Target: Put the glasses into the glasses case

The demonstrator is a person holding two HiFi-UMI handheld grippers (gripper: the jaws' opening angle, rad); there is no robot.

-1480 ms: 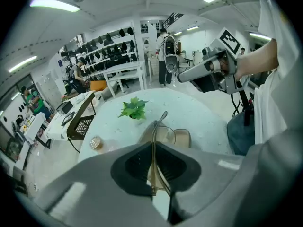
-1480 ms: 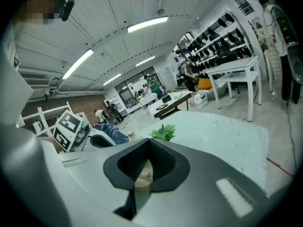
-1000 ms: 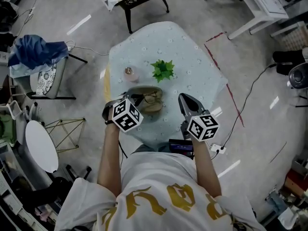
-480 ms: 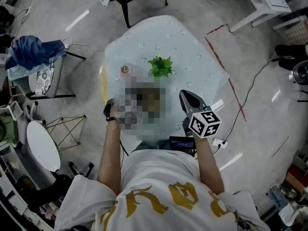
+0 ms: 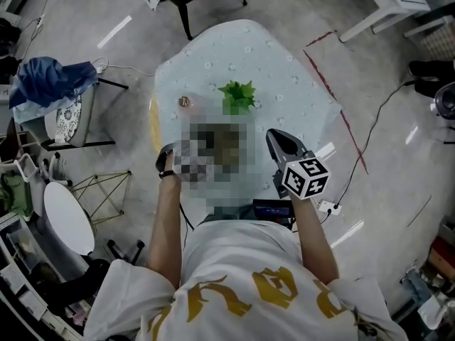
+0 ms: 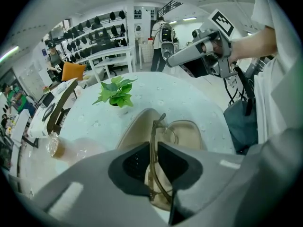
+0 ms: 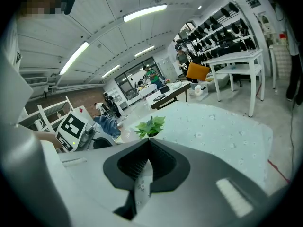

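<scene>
The olive, clear-lensed glasses [image 6: 158, 141] are pinched by a side arm in my left gripper [image 6: 152, 162], which is shut on them. They hang just above the open tan glasses case [image 6: 189, 131] lying on the round table [image 5: 284, 84]. In the head view a mosaic patch covers the case and the left gripper's jaws. My right gripper [image 5: 279, 139] hovers to the right of the case, shut with nothing in it [image 7: 147, 162]; it also shows in the left gripper view [image 6: 189, 58].
A small green potted plant [image 5: 238, 94] stands beyond the case, and a small brown-topped jar [image 5: 184, 101] sits to its left. The pale flowered tablecloth runs to the table's edge. Chairs, a black side table and floor cables surround the table.
The left gripper still holds the glasses over the case; a mosaic patch now hides it in the head view. The right gripper has barely shifted.
</scene>
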